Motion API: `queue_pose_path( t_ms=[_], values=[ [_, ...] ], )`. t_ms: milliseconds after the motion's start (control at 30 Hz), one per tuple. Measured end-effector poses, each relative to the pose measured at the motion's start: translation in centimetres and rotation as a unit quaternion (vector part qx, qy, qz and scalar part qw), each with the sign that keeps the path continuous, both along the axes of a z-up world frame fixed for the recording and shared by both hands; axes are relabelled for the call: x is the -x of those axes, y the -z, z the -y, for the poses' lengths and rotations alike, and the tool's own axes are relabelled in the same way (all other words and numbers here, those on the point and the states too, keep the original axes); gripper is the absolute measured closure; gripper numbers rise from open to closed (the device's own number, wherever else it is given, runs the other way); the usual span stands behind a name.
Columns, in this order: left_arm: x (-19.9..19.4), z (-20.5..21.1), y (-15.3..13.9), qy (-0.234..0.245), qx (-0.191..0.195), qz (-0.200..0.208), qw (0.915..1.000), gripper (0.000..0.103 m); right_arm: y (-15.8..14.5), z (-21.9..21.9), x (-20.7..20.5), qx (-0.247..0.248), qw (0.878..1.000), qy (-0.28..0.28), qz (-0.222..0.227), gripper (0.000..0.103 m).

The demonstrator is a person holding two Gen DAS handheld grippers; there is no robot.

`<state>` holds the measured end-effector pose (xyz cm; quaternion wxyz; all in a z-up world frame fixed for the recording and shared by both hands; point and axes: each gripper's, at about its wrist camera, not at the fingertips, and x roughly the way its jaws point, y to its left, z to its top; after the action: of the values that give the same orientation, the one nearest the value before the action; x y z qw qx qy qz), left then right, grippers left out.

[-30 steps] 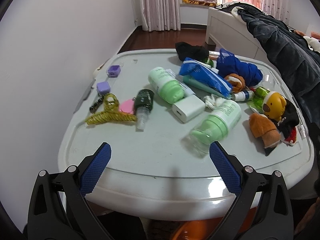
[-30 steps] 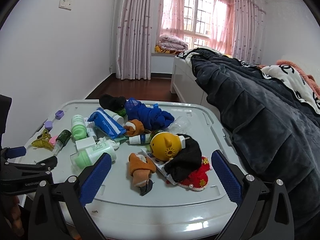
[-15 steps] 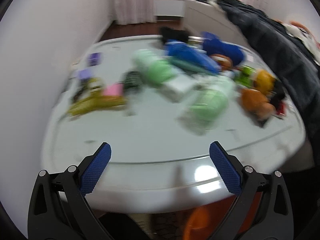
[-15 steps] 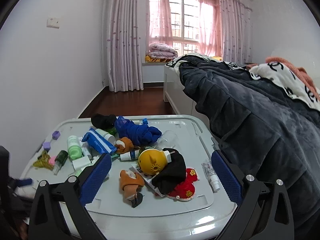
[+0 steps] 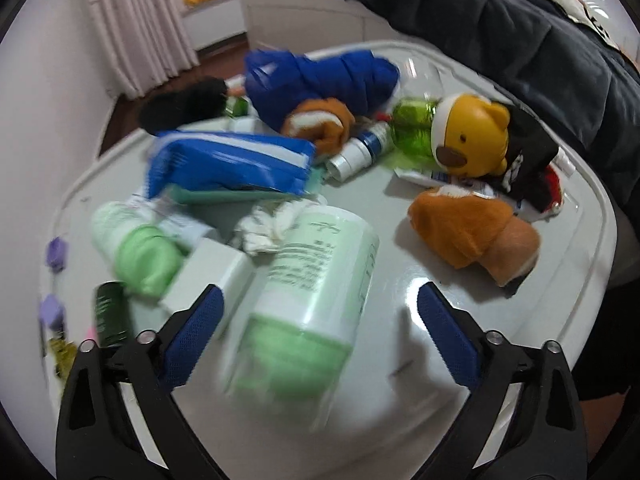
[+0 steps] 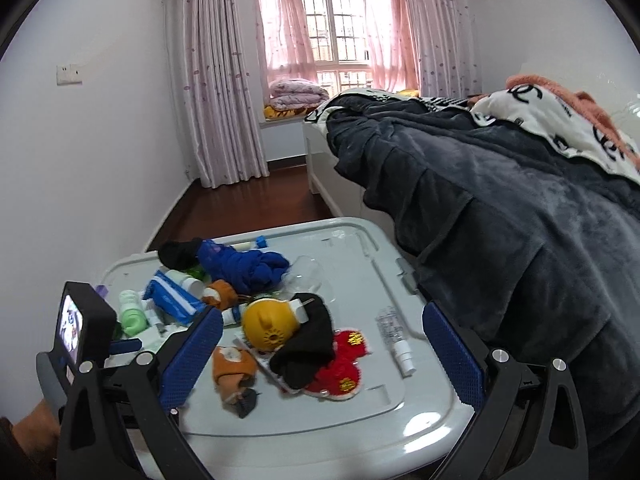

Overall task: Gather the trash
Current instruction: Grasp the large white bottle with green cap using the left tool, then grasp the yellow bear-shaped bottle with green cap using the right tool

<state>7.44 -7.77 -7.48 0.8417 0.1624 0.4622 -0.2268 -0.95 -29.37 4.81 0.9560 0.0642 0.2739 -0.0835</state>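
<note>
Left gripper point(image 5: 318, 326) now nearer — closing round green bottle point(image 5: 316, 280), untouched.

The window point(image 6: 336, 40) occupies the far wall and serves as the reference point. Pink sheer curtains point(image 6: 280, 16) cover it, and patterned drapes point(image 6: 216, 80) hang at both sides. Folded bedding point(image 6: 294, 94) lies on the sill directly below the window. A bed point(image 6: 316, 160) with a white frame extends from beneath the window toward the camera, along the right side. A dark quilt point(image 6: 480, 208) covers it, with a white patterned blanket point(image 6: 552, 120) on top. A wall switch point(image 6: 69, 74) sits well left of the window.
</note>
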Motion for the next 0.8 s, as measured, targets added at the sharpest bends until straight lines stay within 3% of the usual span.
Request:
queue_pose_path(
  t_ms=[33, 100, 133, 367, 533, 700, 800],
  values=[
    [-0.1, 0.1, 0.5, 0.005, 0.010, -0.015, 0.9998, 0.019, 0.0, 0.0, 0.0, 0.008, 1.000, 0.001, -0.001, 0.004],
    [0.1, -0.2, 0.6, -0.002, 0.041, -0.023, 0.9989, 0.052, 0.0, 0.0, -0.2, 0.015, 1.000, 0.003, -0.002, 0.004],
    [0.1, -0.4, 0.4, -0.004, 0.055, -0.027, 0.9981, 0.056, 0.1, 0.1, -0.3, 0.014, 1.000, 0.003, -0.003, 0.004],
    [2.9, -1.7, -0.1, -0.047, 0.067, -0.045, 0.9956, 0.056, 0.4, 1.3, -0.3, -0.011, 1.000, 0.007, -0.008, 0.004],
    [5.7, -3.2, -3.3, -0.072, 0.084, -0.021, 0.9936, 0.056, 0.7, 0.7, -0.8, 0.027, 1.000, 0.006, -0.005, 0.004],
    [8.5, -4.2, -6.1, -0.072, 0.114, 0.008, 0.9908, 0.056, 1.5, -2.7, -4.1, 0.102, 0.993, -0.047, -0.036, 0.004],
    [8.4, -4.3, -6.4, -0.069, 0.133, 0.016, 0.9886, 0.056, 2.2, -5.0, -6.4, 0.108, 0.987, -0.109, -0.050, 0.004]
  ],
)
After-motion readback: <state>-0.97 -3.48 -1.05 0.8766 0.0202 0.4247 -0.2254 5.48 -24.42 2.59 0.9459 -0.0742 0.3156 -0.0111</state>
